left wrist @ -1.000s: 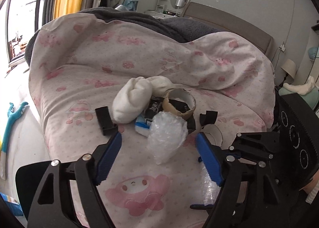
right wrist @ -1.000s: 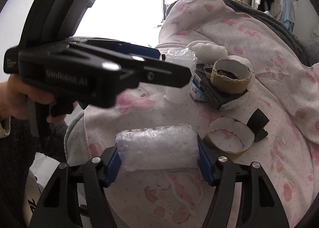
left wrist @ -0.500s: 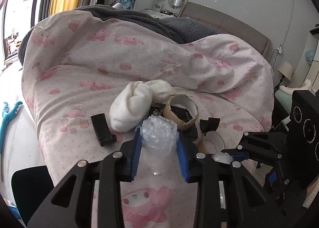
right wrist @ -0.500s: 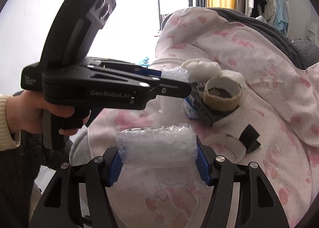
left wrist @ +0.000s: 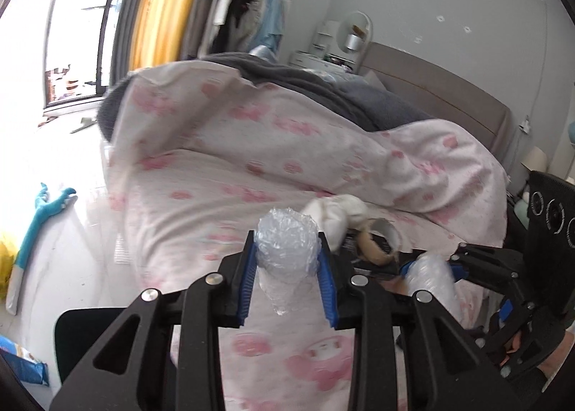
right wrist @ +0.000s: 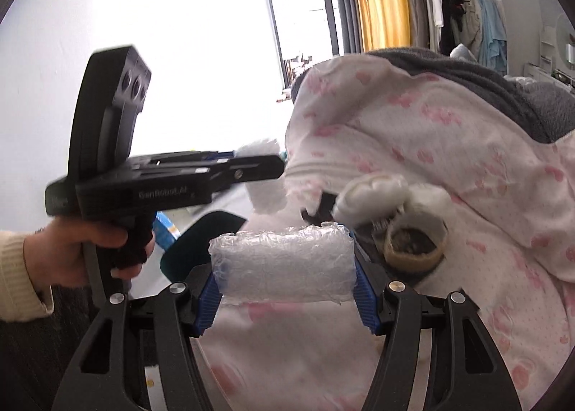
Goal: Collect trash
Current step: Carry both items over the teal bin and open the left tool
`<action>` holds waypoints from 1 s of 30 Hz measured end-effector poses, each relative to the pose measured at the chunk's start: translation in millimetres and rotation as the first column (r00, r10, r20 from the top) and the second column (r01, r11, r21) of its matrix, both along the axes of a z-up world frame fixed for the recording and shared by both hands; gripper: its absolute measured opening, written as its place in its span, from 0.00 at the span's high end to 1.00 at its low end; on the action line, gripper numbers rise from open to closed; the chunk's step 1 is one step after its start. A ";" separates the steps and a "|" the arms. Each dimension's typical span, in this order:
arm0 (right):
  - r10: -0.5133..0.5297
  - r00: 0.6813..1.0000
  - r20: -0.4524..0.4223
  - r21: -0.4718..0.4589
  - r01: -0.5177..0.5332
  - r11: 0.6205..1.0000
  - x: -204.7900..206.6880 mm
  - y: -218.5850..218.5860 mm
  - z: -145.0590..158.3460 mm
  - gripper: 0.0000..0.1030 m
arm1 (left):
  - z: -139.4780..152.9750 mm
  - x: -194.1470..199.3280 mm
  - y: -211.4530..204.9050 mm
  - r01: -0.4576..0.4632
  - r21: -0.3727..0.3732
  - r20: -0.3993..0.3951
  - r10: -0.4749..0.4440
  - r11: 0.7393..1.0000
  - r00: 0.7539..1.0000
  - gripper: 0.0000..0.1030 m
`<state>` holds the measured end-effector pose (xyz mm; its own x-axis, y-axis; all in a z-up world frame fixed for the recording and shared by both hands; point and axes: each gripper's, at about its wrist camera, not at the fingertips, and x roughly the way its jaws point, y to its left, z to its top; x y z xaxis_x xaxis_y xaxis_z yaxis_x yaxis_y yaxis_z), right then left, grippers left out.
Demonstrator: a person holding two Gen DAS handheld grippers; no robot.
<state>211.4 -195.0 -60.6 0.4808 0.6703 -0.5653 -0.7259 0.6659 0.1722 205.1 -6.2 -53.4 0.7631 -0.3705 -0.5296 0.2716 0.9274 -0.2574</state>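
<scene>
On the bed's quilt point(left wrist: 222, 174), a white bundle point(left wrist: 334, 213) lies just left of a tape ring point(left wrist: 381, 245). Nearer, one bubble-wrap wad point(left wrist: 287, 249) sits between the left gripper point(left wrist: 287, 274)'s pads; right of it, another wad point(right wrist: 284, 263) sits crosswise in the right gripper point(right wrist: 285, 289).

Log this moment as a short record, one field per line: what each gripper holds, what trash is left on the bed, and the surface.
left gripper: jaws shut on a crumpled bubble wrap wad
right gripper: jaws shut on a bubble wrap roll, held crosswise
left on bed: white cloth bundle, cardboard tape ring, small black piece
surface: pink-patterned quilt
</scene>
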 end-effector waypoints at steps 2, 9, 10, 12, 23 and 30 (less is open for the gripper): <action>-0.002 1.000 0.000 0.008 0.002 1.000 3.1 9.5 3.2 0.38 | 0.9 -2.4 11.2 -0.026 -0.003 0.001 0.026 1.000 1.000 0.67; -0.007 1.000 -0.003 0.021 0.007 1.000 5.7 48.7 11.0 0.38 | -0.1 -13.0 56.3 -0.134 0.029 -0.007 0.134 0.991 0.991 0.67; -0.009 1.000 -0.005 0.022 0.010 1.000 6.7 56.7 12.6 0.38 | -2.8 -14.5 65.9 -0.156 0.039 -0.019 0.156 0.987 0.988 0.67; -0.012 1.000 -0.007 0.023 0.012 1.000 7.7 69.1 12.3 0.38 | -7.4 -17.2 78.8 -0.182 0.052 -0.038 0.184 0.982 0.982 0.67; 0.008 0.999 -0.038 0.006 -0.008 1.000 11.1 147.4 4.9 0.38 | -55.2 -35.7 142.6 -0.238 0.161 -0.197 0.267 0.958 0.943 0.67; 0.025 0.997 -0.078 -0.017 -0.026 1.000 11.1 187.6 -4.4 0.38 | -89.1 -47.9 167.6 -0.214 0.172 -0.313 0.259 0.962 0.914 0.67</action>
